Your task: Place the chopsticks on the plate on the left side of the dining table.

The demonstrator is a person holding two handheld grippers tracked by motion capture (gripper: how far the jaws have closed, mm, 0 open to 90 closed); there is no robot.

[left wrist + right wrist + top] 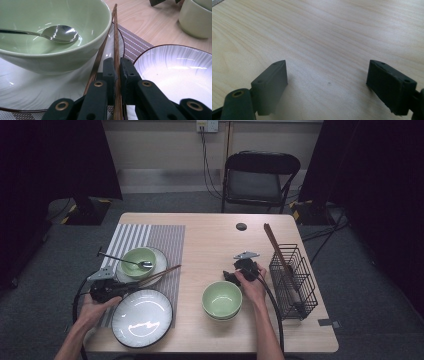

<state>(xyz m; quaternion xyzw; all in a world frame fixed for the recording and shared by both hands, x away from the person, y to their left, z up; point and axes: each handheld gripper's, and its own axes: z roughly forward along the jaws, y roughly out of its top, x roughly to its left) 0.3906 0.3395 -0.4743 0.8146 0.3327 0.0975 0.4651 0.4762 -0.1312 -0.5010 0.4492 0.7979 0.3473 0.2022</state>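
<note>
I have the left tool point(117, 68) clenched on one of the chopsticks point(116, 37); that stick runs straight out from between its jaws, while the second lies just beside it, outside the grip. Both are slim, dark brown wood, leaning against the green bowl point(50, 50) that holds a spoon point(60, 33), over the white plate point(159, 265) on the striped mat point(150, 237) toward the desk's left edge. My right tool point(327, 82) stands released over bare desk point(332, 37) near the middle

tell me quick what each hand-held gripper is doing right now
Left hand-held gripper: closed on one thin brown wooden chopstick.
Right hand-held gripper: open, holding nothing, over the light wooden table.
</note>
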